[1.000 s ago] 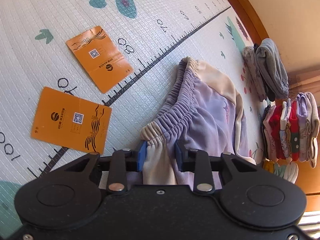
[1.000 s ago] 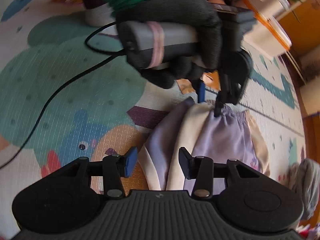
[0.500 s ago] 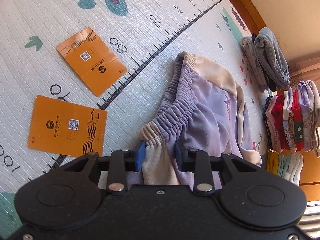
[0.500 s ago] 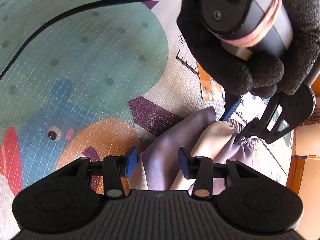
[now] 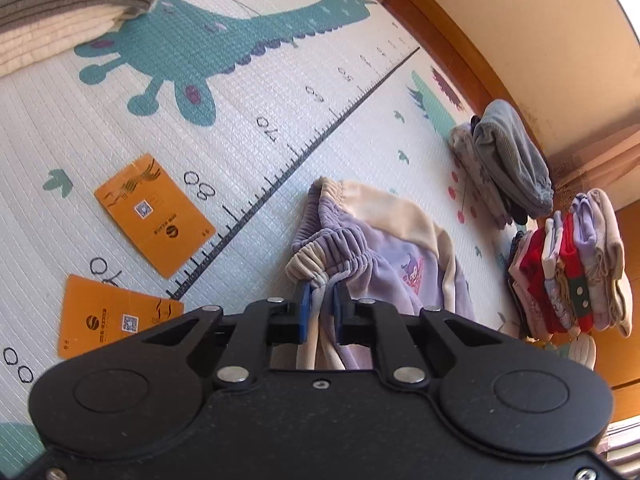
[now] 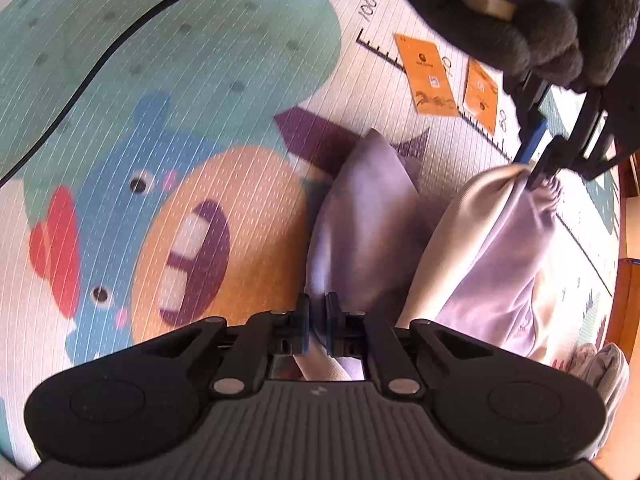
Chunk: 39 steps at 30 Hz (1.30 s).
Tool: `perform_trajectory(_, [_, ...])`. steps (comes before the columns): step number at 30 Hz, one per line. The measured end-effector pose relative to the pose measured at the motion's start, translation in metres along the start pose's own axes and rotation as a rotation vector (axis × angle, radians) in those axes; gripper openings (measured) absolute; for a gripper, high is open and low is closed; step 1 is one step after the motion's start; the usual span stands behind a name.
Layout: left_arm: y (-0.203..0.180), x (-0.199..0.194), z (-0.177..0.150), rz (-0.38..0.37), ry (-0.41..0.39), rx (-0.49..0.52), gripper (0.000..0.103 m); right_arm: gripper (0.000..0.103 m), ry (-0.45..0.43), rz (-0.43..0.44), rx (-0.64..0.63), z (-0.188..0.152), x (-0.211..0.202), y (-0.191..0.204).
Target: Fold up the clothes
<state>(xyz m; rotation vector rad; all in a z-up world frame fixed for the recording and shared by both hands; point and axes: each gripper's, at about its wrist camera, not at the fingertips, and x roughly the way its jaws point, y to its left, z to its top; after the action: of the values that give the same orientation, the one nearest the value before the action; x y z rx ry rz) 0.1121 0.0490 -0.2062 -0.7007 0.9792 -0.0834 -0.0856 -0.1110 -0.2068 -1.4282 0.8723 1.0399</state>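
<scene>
Lilac and cream trousers (image 5: 384,248) lie crumpled on the play mat (image 5: 240,128). My left gripper (image 5: 320,292) has the gathered waistband between its blue pads; the jaws are closing and pinch the fabric, which is raised off the mat. The right wrist view shows that same gripper (image 6: 538,160), held by a dark-gloved hand (image 6: 520,32), lifting the waistband end. My right gripper (image 6: 317,304) points steeply down over a lilac leg (image 6: 360,216) of the trousers. Its jaws are closing, and a fold of that leg is pressed between the pads.
Two orange cards (image 5: 154,226) (image 5: 108,330) lie by the printed ruler line. Folded grey and cream cloth (image 5: 60,8) sits at the top left. A grey garment pile (image 5: 508,160) and a colourful folded stack (image 5: 568,272) stand by the wooden wall. A black cable (image 6: 100,60) crosses the mat.
Both grippers went from open around the fabric to pinching it. The left one rose, lifting the waistband. The right one tipped down onto the lilac leg.
</scene>
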Motion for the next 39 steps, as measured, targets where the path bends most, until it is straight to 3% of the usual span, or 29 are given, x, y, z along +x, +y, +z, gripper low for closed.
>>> perform_trajectory(5, [0.008,-0.013,0.007,0.003,-0.045,-0.040,0.008,0.009,0.119,0.003,-0.038,-0.038,-0.008,0.014])
perform_trajectory(9, [0.018,-0.019,0.006,0.018,-0.053,-0.074,0.008,0.009,0.232,0.014,-0.033,-0.088,-0.003,0.049])
perform_trajectory(14, [0.028,-0.021,0.001,0.023,-0.045,-0.112,0.008,0.009,0.340,0.019,-0.004,-0.134,-0.001,0.058])
perform_trajectory(20, [0.022,-0.020,-0.004,0.011,-0.038,-0.114,0.008,0.009,0.414,-0.143,-0.026,-0.158,-0.006,0.064])
perform_trajectory(26, [0.022,-0.012,-0.018,0.013,-0.005,-0.104,0.008,0.010,0.526,-0.397,-0.006,-0.160,-0.008,0.023])
perform_trajectory(29, [0.035,-0.007,-0.027,0.042,0.023,-0.129,0.008,0.012,0.540,-0.347,-0.067,-0.156,-0.008,0.047])
perform_trajectory(33, [0.048,-0.005,-0.035,0.080,0.046,-0.135,0.008,0.042,0.474,-0.163,-0.086,-0.136,-0.001,0.084])
perform_trajectory(36, [0.053,-0.004,-0.037,0.107,0.050,-0.130,0.008,0.044,0.357,0.022,-0.015,-0.123,-0.013,0.096])
perform_trajectory(39, [0.055,-0.004,-0.038,0.121,0.050,-0.126,0.008,0.044,0.289,0.115,0.077,-0.126,-0.026,0.085])
